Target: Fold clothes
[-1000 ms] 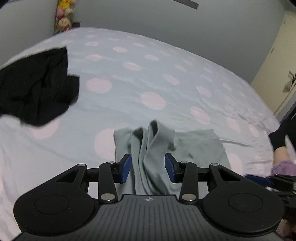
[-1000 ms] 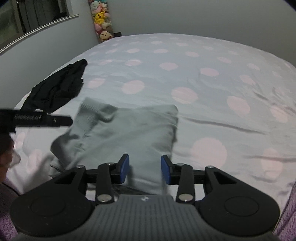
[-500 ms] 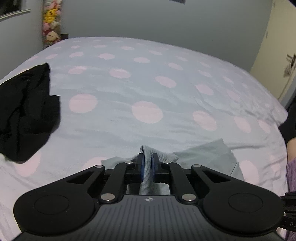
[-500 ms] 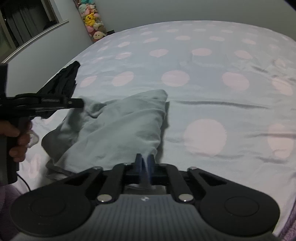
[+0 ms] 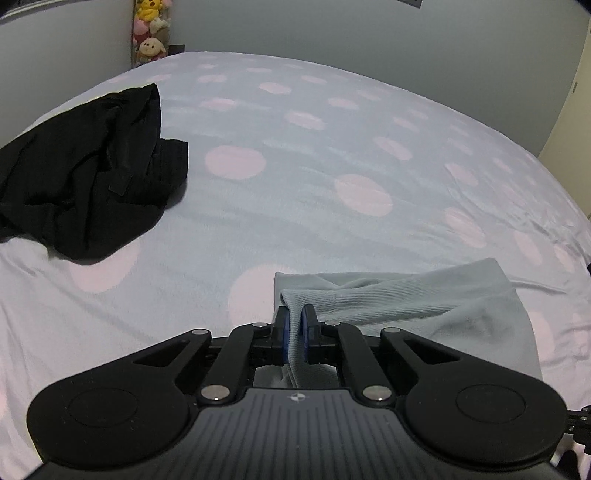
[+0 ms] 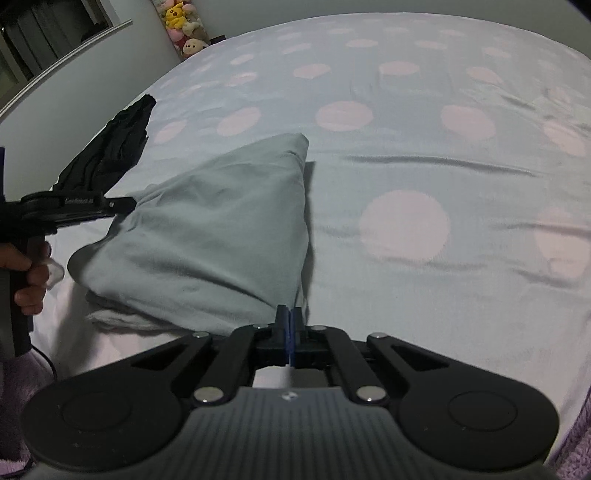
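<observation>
Since one second ago, both pairs of fingers have gone from wide open to clamped, and the grey-green garment has been drawn up off the bed along its near edge. Left gripper: the blue pads are closed on a ribbed fold of the garment, with a strip of cloth passing between them and hanging toward the camera. Right gripper: the fingers are pressed nearly together, pinching a thin corner of the same garment at its near right end. Between the two grips the cloth is stretched sideways (its long axis runs left to right across the near part of the bed), while its far corner points away toward the middle of the bed and rests on the spotted sheet. In the right wrist view the left gripper meets the cloth at its left edge. A black garment lies crumpled on the bed, well apart to the left. Plush toys sit stacked in the far corner.
</observation>
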Demonstrator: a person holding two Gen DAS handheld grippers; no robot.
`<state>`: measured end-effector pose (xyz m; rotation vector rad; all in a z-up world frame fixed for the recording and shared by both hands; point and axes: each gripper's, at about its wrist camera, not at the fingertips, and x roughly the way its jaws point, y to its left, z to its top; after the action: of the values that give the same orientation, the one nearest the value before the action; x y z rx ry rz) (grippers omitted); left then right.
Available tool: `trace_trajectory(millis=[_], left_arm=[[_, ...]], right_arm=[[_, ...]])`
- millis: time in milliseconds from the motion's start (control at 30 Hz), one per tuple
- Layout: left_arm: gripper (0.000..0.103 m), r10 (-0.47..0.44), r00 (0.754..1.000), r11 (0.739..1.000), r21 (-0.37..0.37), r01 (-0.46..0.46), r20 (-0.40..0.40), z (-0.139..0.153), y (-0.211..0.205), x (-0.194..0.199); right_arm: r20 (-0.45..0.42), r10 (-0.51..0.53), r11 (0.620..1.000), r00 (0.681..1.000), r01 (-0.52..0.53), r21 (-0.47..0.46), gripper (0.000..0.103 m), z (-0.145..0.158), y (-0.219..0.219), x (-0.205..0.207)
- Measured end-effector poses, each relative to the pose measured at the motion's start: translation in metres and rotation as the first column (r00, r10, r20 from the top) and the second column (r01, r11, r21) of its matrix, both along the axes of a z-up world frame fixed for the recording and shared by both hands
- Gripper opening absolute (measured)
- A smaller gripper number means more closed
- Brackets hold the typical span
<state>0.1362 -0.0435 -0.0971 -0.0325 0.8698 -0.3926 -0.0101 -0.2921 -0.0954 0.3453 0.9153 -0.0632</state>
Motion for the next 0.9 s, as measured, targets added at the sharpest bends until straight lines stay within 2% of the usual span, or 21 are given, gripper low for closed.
trace_trajectory(millis=[133, 200, 300, 333, 367, 400, 433, 567, 733, 900], left_arm=[[0.010, 0.003, 1.000, 1.000, -0.024, -0.003, 0.000, 0.005, 0.005, -0.003], [0.015, 0.010, 1.000, 0.999, -0.044, -0.010, -0.003, 0.010, 0.010, -0.008], [0.035, 0.040, 0.999, 0.996, -0.085, -0.040, -0.007, 0.022, 0.019, -0.021], [0.049, 0.050, 0.999, 0.994, -0.101, -0.050, -0.009, 0.026, 0.022, -0.026], [0.057, 0.059, 0.998, 0.991, -0.121, -0.060, -0.013, 0.028, 0.024, -0.030], [0.058, 0.066, 0.998, 0.988, -0.137, -0.068, -0.018, 0.030, 0.027, -0.033], [0.058, 0.068, 0.997, 0.987, -0.142, -0.071, -0.028, 0.029, 0.027, -0.035], [0.061, 0.089, 0.995, 0.987, -0.127, -0.095, -0.055, 0.020, 0.026, -0.037], [0.061, 0.118, 0.990, 0.985, -0.116, -0.126, -0.074, 0.000, 0.018, -0.036], [0.061, 0.114, 0.986, 0.980, -0.152, -0.132, -0.120, -0.015, 0.018, -0.031]], right_arm=[[0.016, -0.002, 1.000, 1.000, 0.002, 0.006, 0.001, 0.002, 0.000, -0.004], [0.020, -0.003, 1.000, 1.000, 0.003, 0.016, 0.003, 0.004, -0.001, -0.006], [0.011, -0.004, 1.000, 1.000, 0.004, 0.000, 0.006, 0.007, 0.003, -0.010], [0.017, -0.005, 1.000, 1.000, 0.005, -0.011, 0.008, 0.009, 0.004, -0.012], [0.023, -0.006, 1.000, 1.000, 0.006, -0.021, 0.015, 0.011, 0.005, -0.014], [0.036, -0.011, 1.000, 0.999, 0.012, -0.023, 0.028, 0.013, 0.004, -0.016], [0.057, -0.021, 1.000, 0.998, 0.021, -0.015, 0.033, 0.015, 0.003, -0.017], [0.131, -0.078, 0.997, 0.988, 0.073, 0.039, 0.043, 0.022, -0.009, -0.020], [0.177, -0.164, 0.983, 0.971, 0.145, 0.113, 0.045, 0.017, -0.022, -0.013], [0.178, -0.206, 0.966, 0.962, 0.170, 0.196, 0.055, 0.005, -0.031, 0.006]])
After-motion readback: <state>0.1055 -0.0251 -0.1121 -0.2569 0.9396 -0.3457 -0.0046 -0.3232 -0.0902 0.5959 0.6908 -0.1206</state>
